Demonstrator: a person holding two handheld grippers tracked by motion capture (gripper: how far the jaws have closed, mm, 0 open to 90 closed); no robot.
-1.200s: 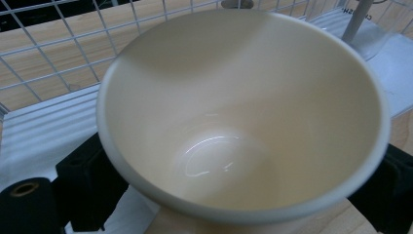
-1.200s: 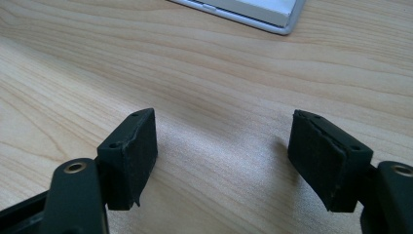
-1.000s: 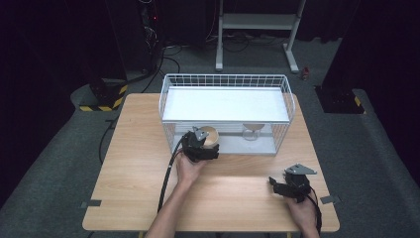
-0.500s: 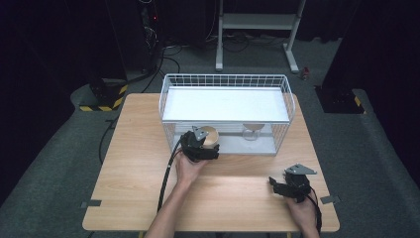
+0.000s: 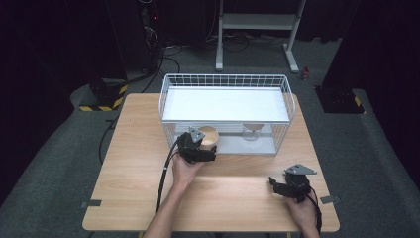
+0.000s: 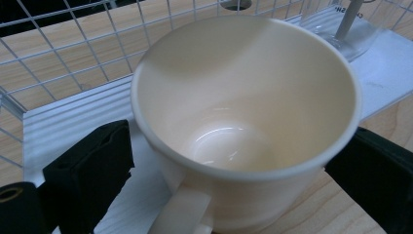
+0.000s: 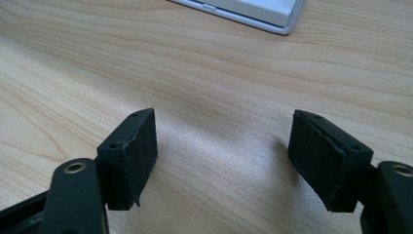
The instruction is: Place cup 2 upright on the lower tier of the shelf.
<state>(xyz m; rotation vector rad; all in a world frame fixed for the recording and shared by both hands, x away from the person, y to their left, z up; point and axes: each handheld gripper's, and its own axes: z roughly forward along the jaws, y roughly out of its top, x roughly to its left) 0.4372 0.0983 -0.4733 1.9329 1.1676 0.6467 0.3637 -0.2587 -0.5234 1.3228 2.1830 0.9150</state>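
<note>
Here the left gripper point(image 5: 203, 150) sits just below the centre of the high view, at the open front of the white wire basket point(image 5: 287, 99), with the cream mug point(image 5: 208, 136) between its jaws. In the left gripper view the mug point(image 6: 243, 117) stands upright at the front edge of the basket's white floor, its handle pointing toward the camera at the bottom centre. The jaws have just been opening; the left-hand pad stands clear of the mug wall, and the right-hand one lies close by the rim — whether it touches is hard to tell. This looks like a release, the mug set down where the wire walls can keep it in.

A clear glass point(image 5: 252, 132) stands farther right on the same basket floor, apart from the mug; its stem point(image 6: 348, 19) shows at the upper right of the left gripper view. That gap probably explains why the mug sits toward the left.

The right gripper point(image 5: 283, 186) rests at the lower right of the high view on the wooden table point(image 5: 133, 168) — well apart from the basket. Its jaws are spread over bare wood point(image 7: 224, 141) with nothing between them, seemingly parked out of the way.
</note>
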